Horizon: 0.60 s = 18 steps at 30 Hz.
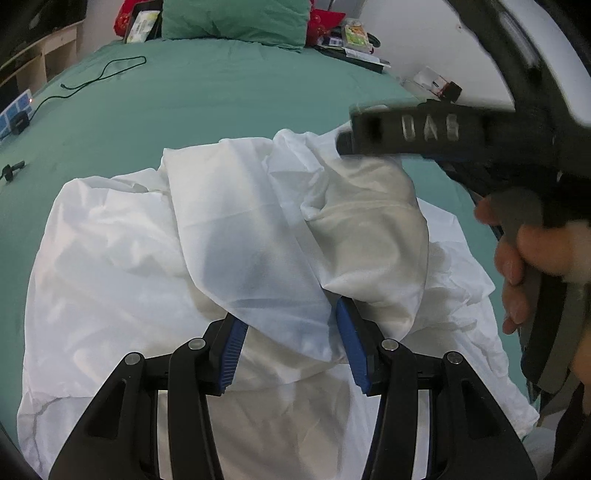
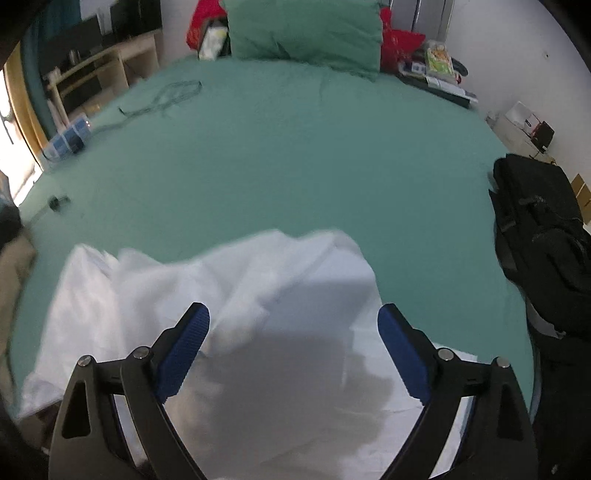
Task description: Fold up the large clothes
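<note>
A large white garment (image 1: 147, 258) lies crumpled on a green bed sheet (image 1: 203, 103). My left gripper (image 1: 291, 343) is at its near edge. A bunched fold fills the gap between the blue pads (image 1: 232, 354) and drapes over their tips, so the jaws look shut on it. My right gripper (image 2: 293, 332) hovers above the same garment (image 2: 258, 295), jaws wide open with nothing between them. In the left wrist view the right gripper (image 1: 354, 129) shows blurred at the upper right, held by a person's hand (image 1: 528, 251).
A green pillow (image 1: 236, 18) and red and boxed items sit at the head of the bed. A black cable (image 1: 107, 74) and a power strip (image 2: 70, 136) lie on the left. A black bag (image 2: 543, 229) stands at the bed's right edge.
</note>
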Tool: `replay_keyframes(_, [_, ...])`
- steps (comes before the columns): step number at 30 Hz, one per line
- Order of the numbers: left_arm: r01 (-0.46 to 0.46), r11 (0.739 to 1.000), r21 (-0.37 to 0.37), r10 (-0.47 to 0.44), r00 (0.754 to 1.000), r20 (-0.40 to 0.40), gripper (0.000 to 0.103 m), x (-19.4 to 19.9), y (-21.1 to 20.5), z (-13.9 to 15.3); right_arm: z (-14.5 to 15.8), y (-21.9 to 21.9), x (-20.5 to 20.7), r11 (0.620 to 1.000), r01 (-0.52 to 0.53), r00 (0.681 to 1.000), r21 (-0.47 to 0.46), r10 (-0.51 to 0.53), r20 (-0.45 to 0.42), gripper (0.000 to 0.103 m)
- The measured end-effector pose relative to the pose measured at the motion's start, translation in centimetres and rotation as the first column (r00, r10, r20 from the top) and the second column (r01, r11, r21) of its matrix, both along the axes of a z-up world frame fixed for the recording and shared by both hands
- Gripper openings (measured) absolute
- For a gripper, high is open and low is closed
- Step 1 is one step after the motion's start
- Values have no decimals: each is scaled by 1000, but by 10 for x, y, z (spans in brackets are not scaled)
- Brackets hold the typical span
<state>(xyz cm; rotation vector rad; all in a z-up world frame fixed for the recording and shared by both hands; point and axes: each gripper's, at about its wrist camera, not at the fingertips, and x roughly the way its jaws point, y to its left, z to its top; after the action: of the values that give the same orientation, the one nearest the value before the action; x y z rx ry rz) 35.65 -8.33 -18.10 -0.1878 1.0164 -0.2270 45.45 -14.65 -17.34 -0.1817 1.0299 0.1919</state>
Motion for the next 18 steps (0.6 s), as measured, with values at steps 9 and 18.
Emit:
replay_keyframes(9, [-51, 994, -92, 50, 999, -12, 52, 2, 31, 6, -8, -61, -42, 996, 13, 1000, 83, -13, -10, 71])
replay_keyframes(18, [-110, 971, -213, 94, 992, -84, 51, 19, 46, -4, -30, -119, -68, 854, 108, 992, 508, -58, -113, 40])
